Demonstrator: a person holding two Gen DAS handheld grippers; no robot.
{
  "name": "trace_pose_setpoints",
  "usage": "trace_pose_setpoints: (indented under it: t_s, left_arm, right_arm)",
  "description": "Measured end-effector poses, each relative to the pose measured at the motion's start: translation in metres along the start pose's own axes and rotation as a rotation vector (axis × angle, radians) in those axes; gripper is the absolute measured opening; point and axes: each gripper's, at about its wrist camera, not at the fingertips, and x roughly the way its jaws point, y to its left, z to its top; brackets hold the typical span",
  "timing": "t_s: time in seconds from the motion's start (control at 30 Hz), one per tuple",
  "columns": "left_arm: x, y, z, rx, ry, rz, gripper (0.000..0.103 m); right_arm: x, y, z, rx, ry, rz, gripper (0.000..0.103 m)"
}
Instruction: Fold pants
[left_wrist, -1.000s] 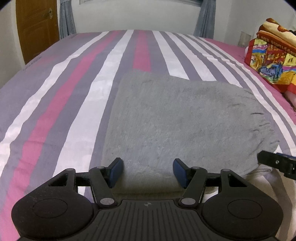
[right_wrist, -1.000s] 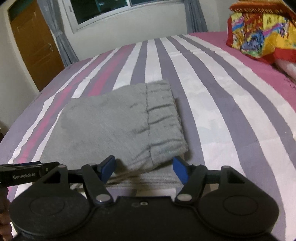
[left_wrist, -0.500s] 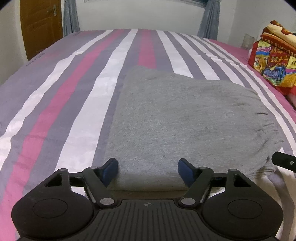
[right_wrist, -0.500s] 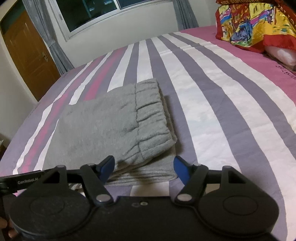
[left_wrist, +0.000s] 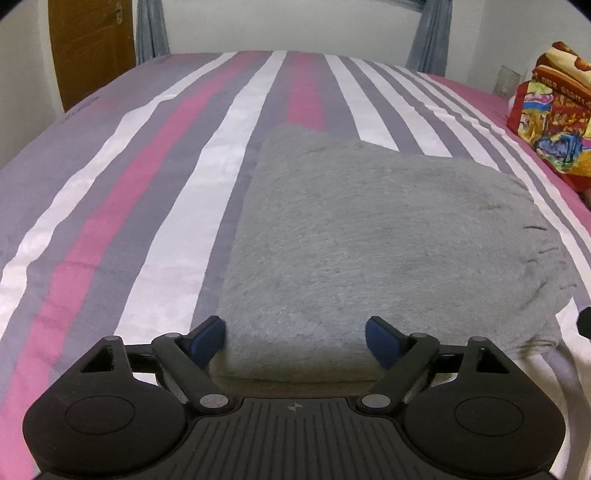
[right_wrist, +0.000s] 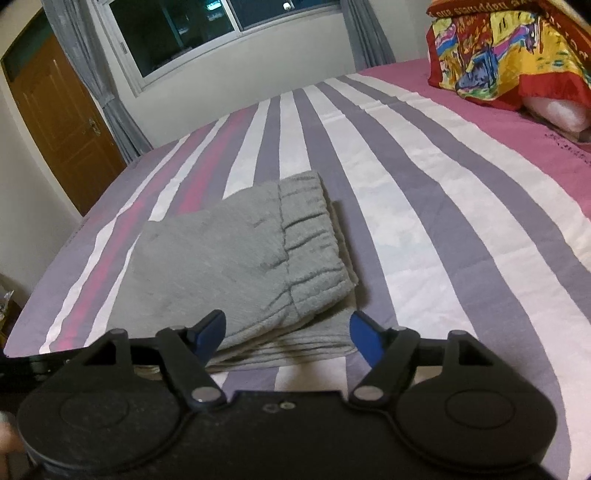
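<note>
The grey fleece pants (left_wrist: 376, 251) lie folded in a flat stack on the striped bed (left_wrist: 147, 192). In the right wrist view the pants (right_wrist: 236, 266) show the gathered waistband on top at the right side. My left gripper (left_wrist: 295, 338) is open and empty, just in front of the near edge of the stack. My right gripper (right_wrist: 288, 332) is open and empty, near the stack's near right corner, apart from the cloth.
A colourful folded blanket (right_wrist: 509, 51) and a white pillow (right_wrist: 561, 114) lie at the right end of the bed. A wooden door (right_wrist: 59, 122) and a window (right_wrist: 221, 29) with grey curtains stand beyond the bed.
Both grippers have drawn back and risen a little from the folded stack; the views now take in more of the bed and room. The jaws stay open. The pants have not moved.
</note>
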Motion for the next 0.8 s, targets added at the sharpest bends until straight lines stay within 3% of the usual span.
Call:
trace_pose_setpoints:
  t_s: [0.4, 0.7, 0.8]
  left_arm:
    - [-0.015, 0.013, -0.004, -0.041, -0.016, -0.039, 0.084]
    - [-0.019, 0.046, 0.01, -0.114, -0.047, -0.077, 0.084]
    - [-0.008, 0.055, 0.015, -0.136, -0.014, -0.081, 0.084]
  right_arm:
    - [-0.021, 0.009, -0.004, -0.029, -0.008, -0.028, 0.081]
    - [-0.003, 0.011, 0.005, 0.011, 0.031, -0.047, 0.084]
    - [0.006, 0.004, 0.006, 0.029, 0.047, -0.054, 0.092]
